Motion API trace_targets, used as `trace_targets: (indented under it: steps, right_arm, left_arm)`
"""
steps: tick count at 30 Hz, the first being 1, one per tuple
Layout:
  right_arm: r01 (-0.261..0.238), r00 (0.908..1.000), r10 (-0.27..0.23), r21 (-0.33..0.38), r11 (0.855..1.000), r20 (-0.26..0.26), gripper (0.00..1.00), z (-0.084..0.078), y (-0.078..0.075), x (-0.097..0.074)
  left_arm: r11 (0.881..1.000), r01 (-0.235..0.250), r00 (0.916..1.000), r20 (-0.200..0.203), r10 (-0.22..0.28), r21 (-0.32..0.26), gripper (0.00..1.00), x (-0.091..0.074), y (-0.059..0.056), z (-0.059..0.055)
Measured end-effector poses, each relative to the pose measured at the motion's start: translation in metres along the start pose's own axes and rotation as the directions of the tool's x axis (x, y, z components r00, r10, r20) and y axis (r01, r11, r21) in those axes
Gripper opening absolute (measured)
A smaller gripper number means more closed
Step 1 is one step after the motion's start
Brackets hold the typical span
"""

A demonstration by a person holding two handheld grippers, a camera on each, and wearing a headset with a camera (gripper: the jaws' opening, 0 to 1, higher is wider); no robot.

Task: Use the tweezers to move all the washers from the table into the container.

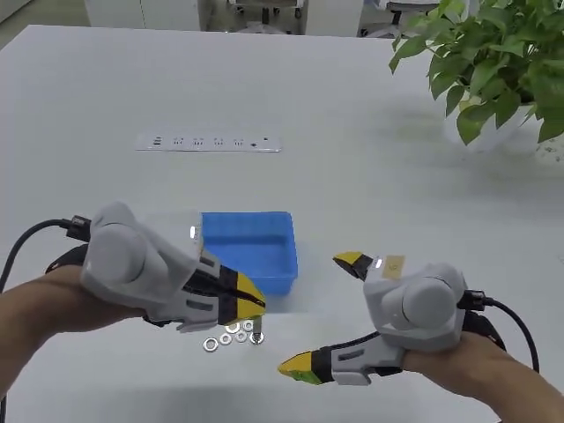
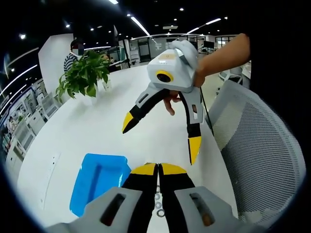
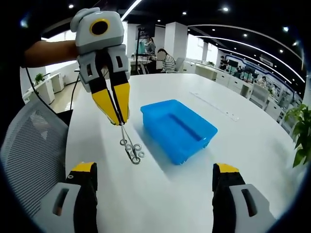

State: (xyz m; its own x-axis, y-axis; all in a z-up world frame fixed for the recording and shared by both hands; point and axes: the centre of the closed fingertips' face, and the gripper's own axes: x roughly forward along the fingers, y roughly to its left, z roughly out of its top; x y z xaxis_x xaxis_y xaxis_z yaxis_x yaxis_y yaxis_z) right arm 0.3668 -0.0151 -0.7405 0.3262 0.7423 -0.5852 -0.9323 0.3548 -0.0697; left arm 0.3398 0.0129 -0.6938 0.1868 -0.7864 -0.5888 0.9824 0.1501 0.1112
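Observation:
Several small metal washers (image 1: 231, 336) lie in a cluster on the white table, just in front of the blue container (image 1: 249, 249). My left gripper (image 1: 254, 304) is shut on thin metal tweezers (image 3: 127, 141), whose tips reach down among the washers (image 3: 132, 151). In its own view the shut yellow jaws cover most of the tweezers, with washers (image 2: 159, 207) below them and the container (image 2: 98, 182) to the left. My right gripper (image 1: 323, 313) hovers open to the right of the washers, with nothing between its jaws. The container (image 3: 178, 128) looks empty.
A white power strip (image 1: 208, 143) lies on the table beyond the container. A potted plant (image 1: 493, 62) stands at the far right. A grey mesh chair (image 2: 262, 150) sits at the table's near edge.

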Motion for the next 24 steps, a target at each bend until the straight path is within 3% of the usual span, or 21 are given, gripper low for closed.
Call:
trace_targets:
  steps: [24]
  right_arm:
    - [-0.013,0.9999,0.013,0.000,1.000,-0.009,0.99,-0.0019,0.0053,0.0031]
  left_arm:
    - [1.000,0.001,0.9998,-0.020,-0.001,0.001,0.05,-0.0011,-0.0024,-0.0019]
